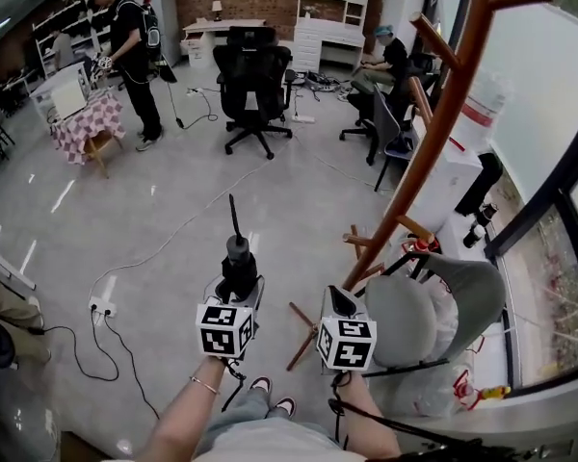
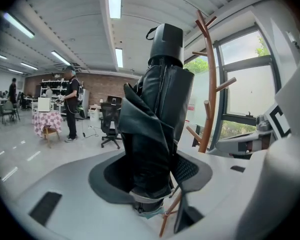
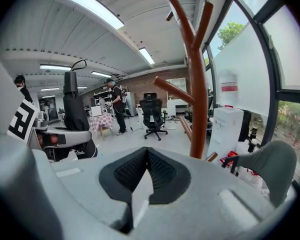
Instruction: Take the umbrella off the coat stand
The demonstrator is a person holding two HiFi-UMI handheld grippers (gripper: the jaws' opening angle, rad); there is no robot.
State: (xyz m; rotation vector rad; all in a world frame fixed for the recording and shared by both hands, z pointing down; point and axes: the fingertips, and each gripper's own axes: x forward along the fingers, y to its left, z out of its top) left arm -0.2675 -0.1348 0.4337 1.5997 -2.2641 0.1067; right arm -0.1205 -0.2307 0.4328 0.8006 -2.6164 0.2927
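Observation:
A folded black umbrella (image 1: 238, 256) stands upright in my left gripper (image 1: 239, 287), away from the stand, its tip pointing up. In the left gripper view the umbrella (image 2: 160, 119) fills the space between the jaws and my left gripper (image 2: 154, 184) is shut on its lower part. The brown wooden coat stand (image 1: 441, 123) rises at the right with bare pegs; it also shows as the coat stand (image 2: 208, 89) and the coat stand (image 3: 197, 84). My right gripper (image 1: 343, 301) is near the stand's base, and in its own view the right gripper (image 3: 145, 169) is shut with nothing held.
A grey seat (image 1: 433, 306) sits right of the stand's legs. A white box (image 1: 453, 186) stands by the window. A black office chair (image 1: 253, 80), a checkered table (image 1: 87, 123), a standing person (image 1: 133, 51) and a seated person (image 1: 385, 61) are farther off. Cables and a power strip (image 1: 101, 306) lie on the floor.

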